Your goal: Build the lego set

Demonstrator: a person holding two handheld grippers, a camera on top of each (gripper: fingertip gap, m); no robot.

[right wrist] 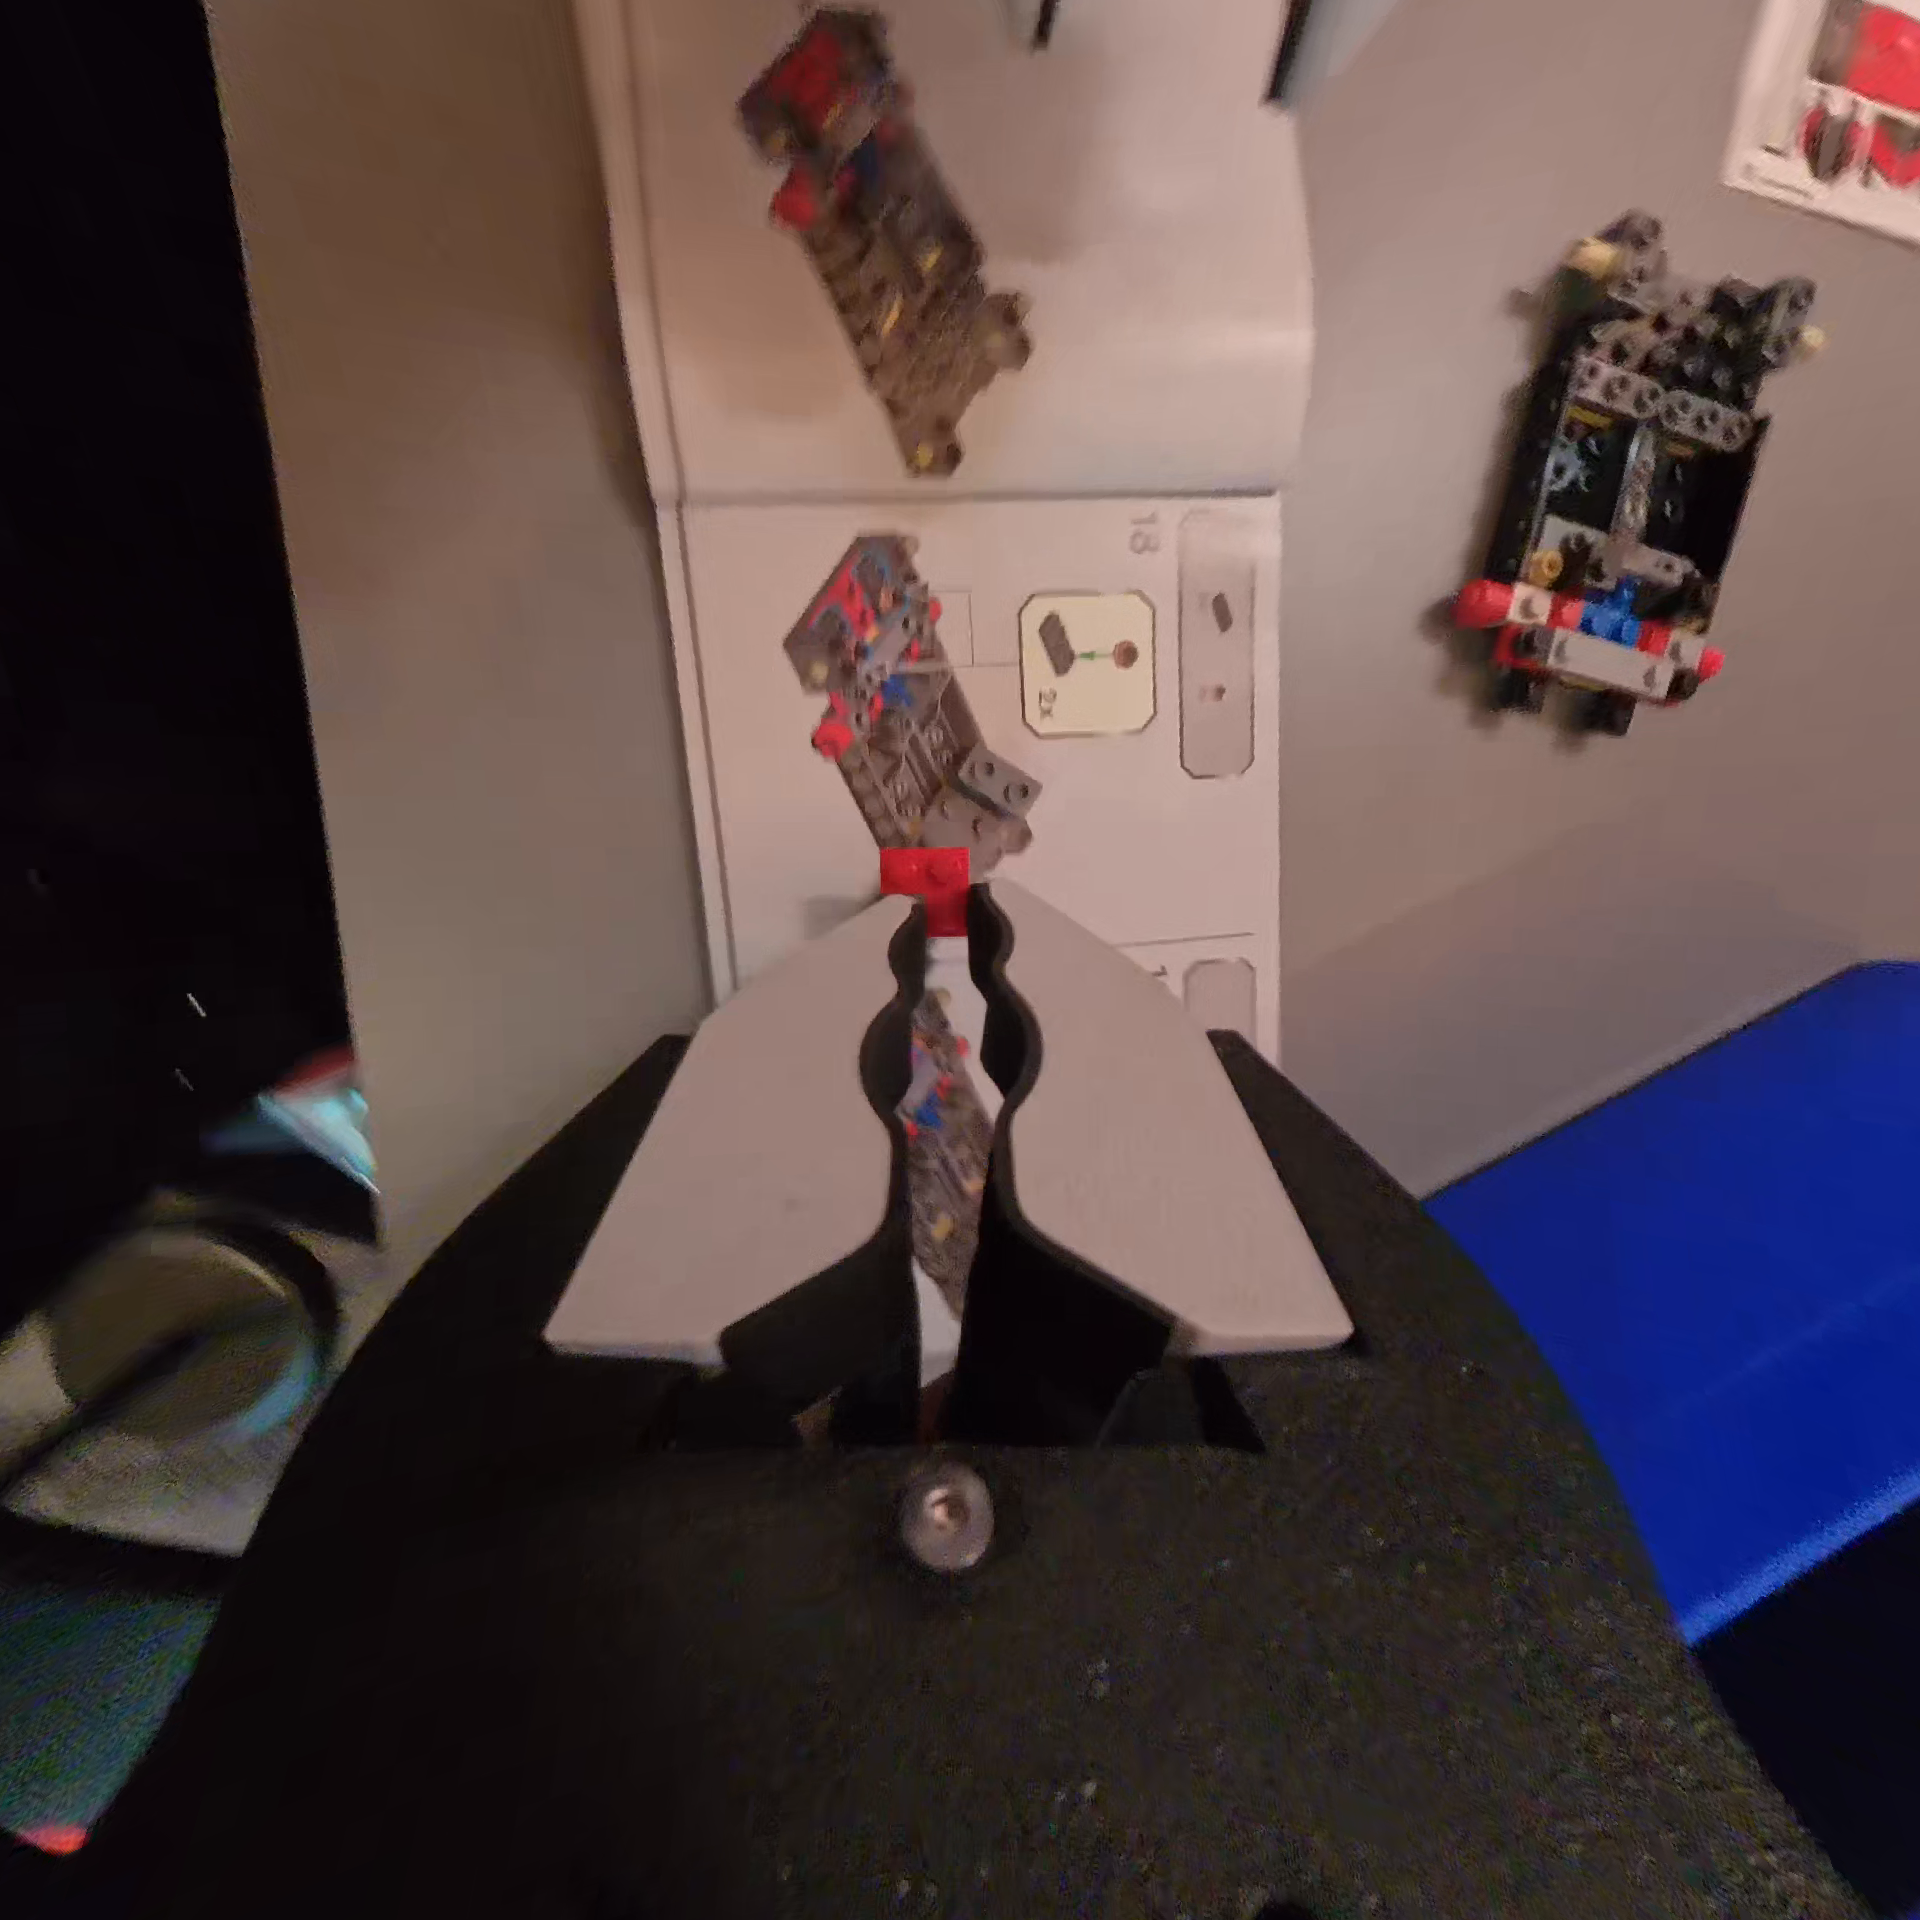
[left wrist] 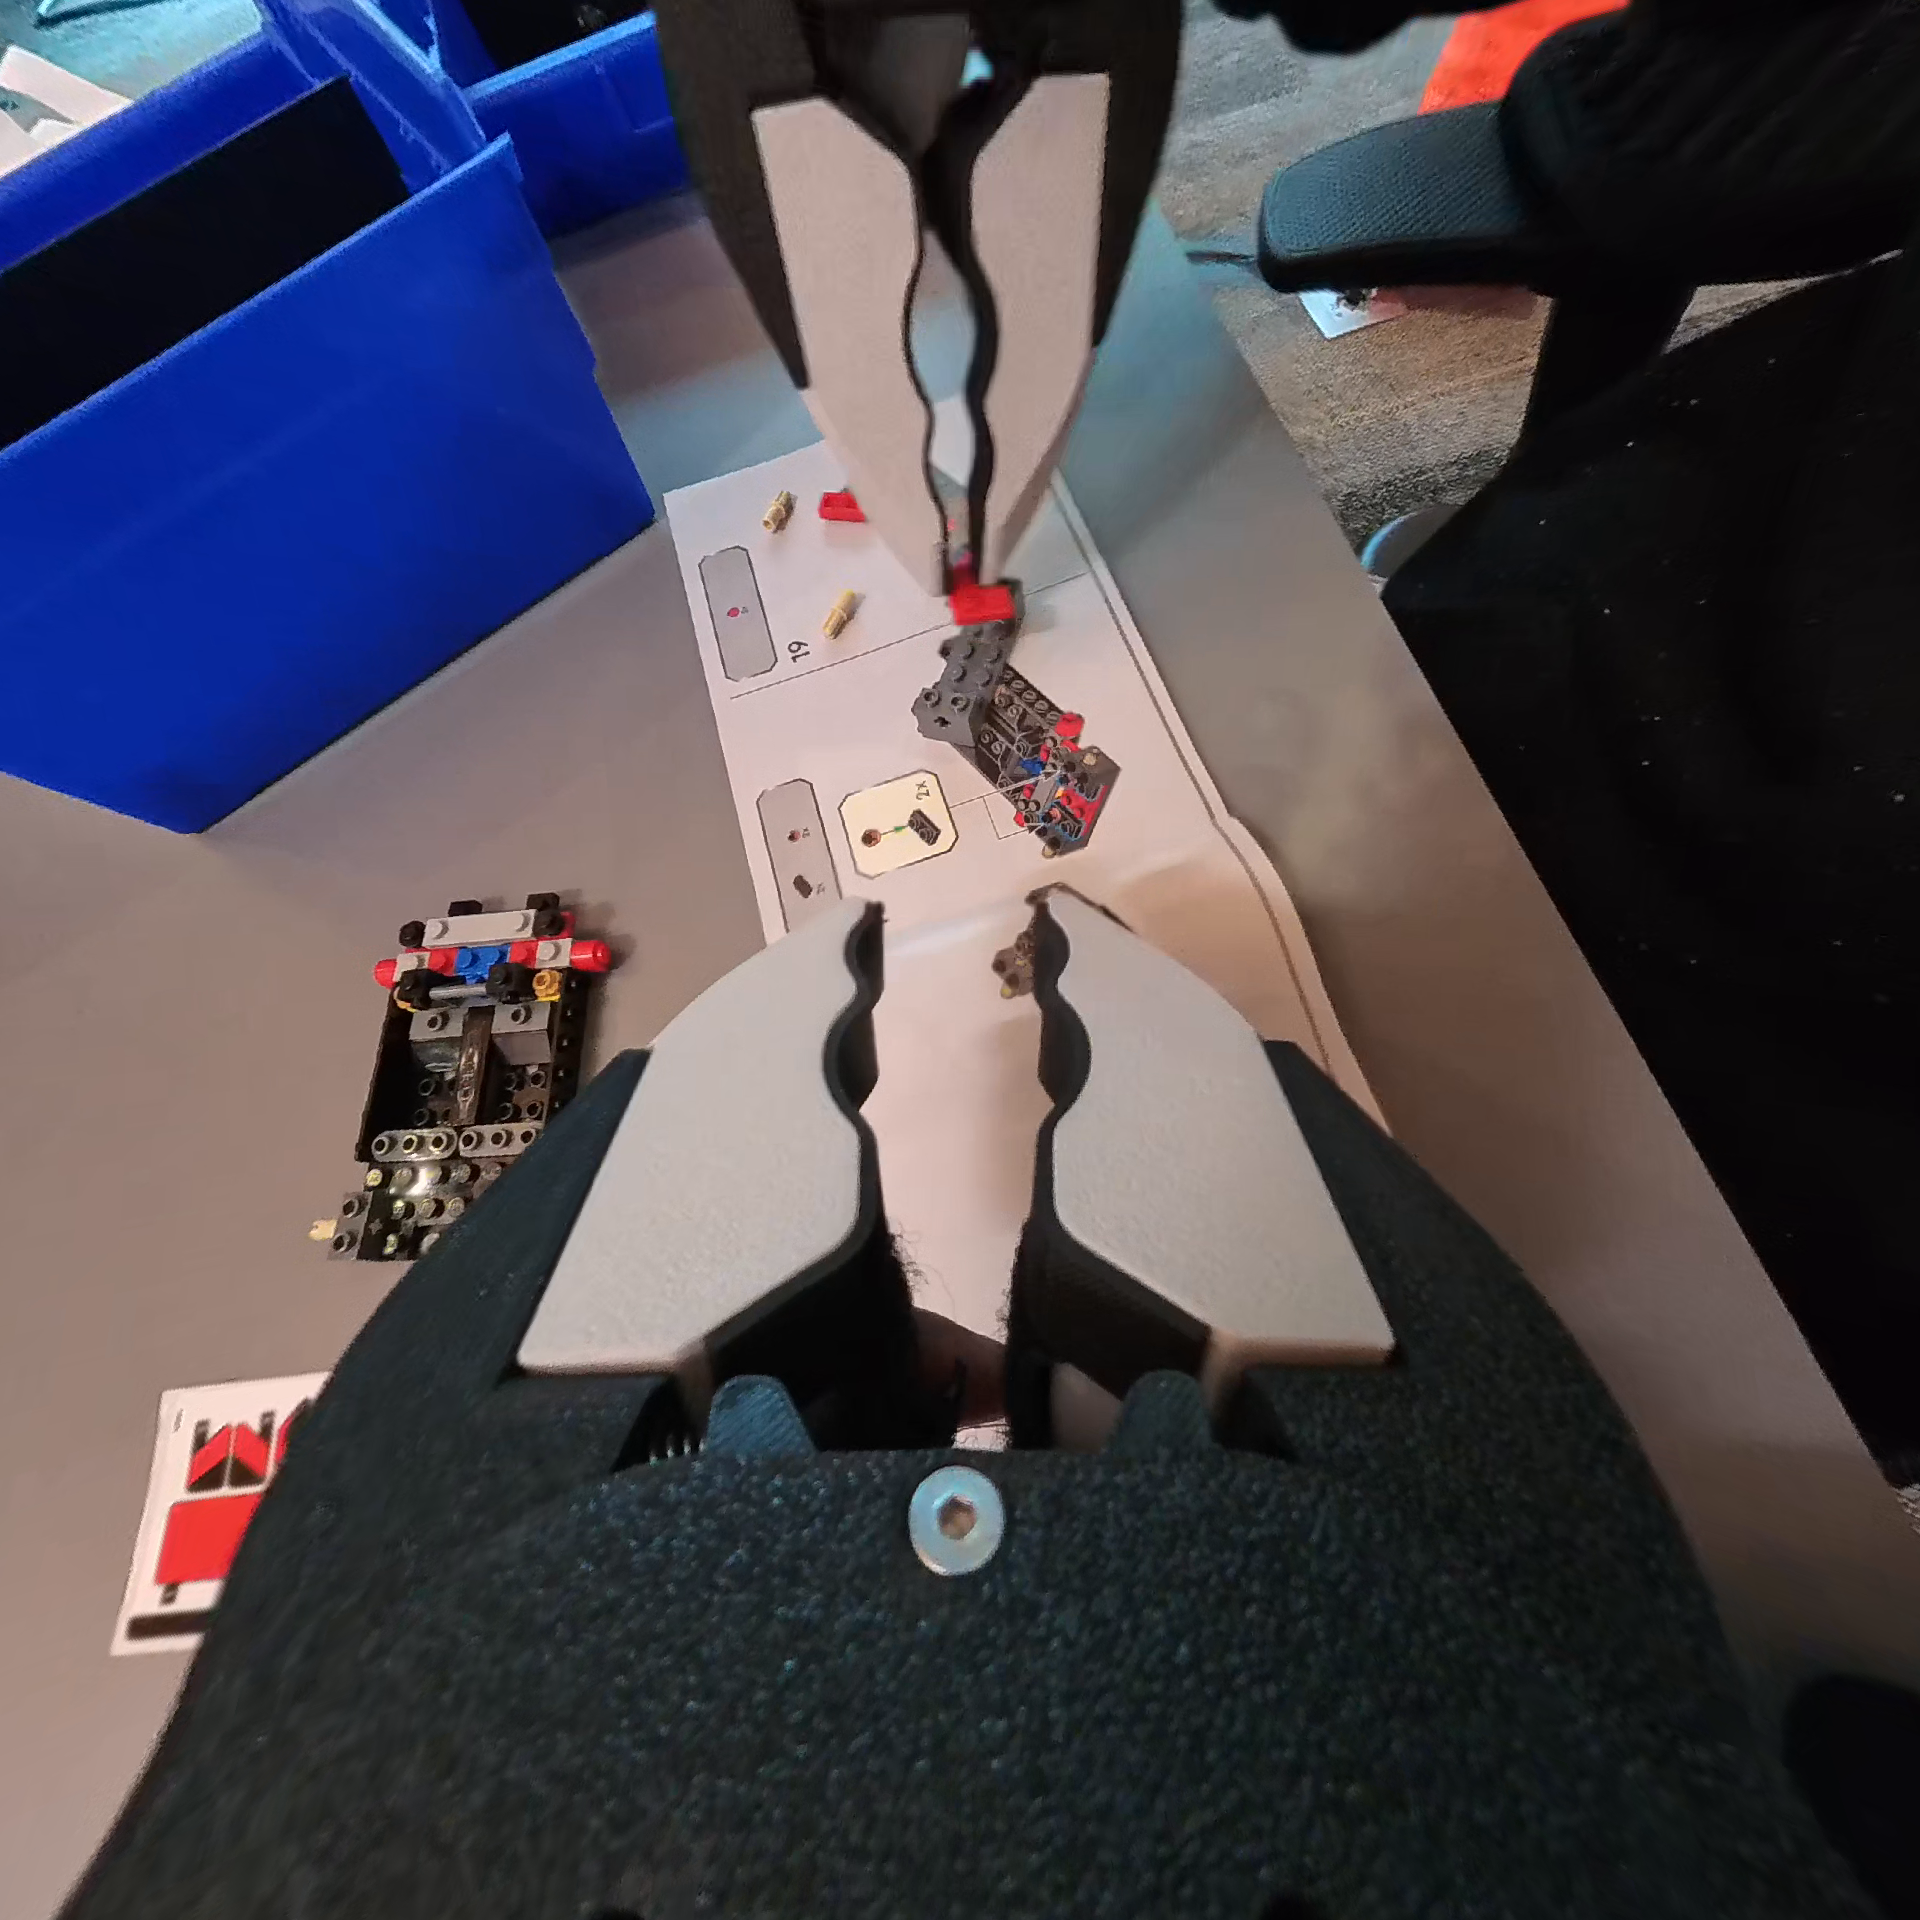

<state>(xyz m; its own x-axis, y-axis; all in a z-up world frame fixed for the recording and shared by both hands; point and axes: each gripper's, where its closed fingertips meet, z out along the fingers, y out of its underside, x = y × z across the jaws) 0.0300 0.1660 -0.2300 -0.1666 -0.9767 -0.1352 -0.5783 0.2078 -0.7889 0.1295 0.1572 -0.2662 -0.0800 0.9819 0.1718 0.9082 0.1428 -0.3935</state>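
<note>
The build is sitting at a middle stage, judging by the layout. A partly assembled car chassis (left wrist: pixel 478 1070) is lying on the grey surface (left wrist: pixel 208 987) beside the open instruction booklet (left wrist: pixel 1132 748), with black frame, grey beams and a red-and-blue axle end already joined. Loose parts are waiting on the booklet: two tan pins (left wrist: pixel 840 615) and a second small red piece (left wrist: pixel 840 506) (so several steps seem left, with bodywork and wheels nowhere visible).

The right tongs (right wrist: pixel 943 914) are clenching a small red plate (right wrist: pixel 927 878) at their very tips, hanging just above the printed page, pointing down toward it from the far side in the left wrist view. The left tongs (left wrist: pixel 956 914) are released, jaws standing apart and holding nothing, hovering low over the booklet's near edge, well apart from the chassis. Blue bins (left wrist: pixel 312 468) are standing behind.
</note>
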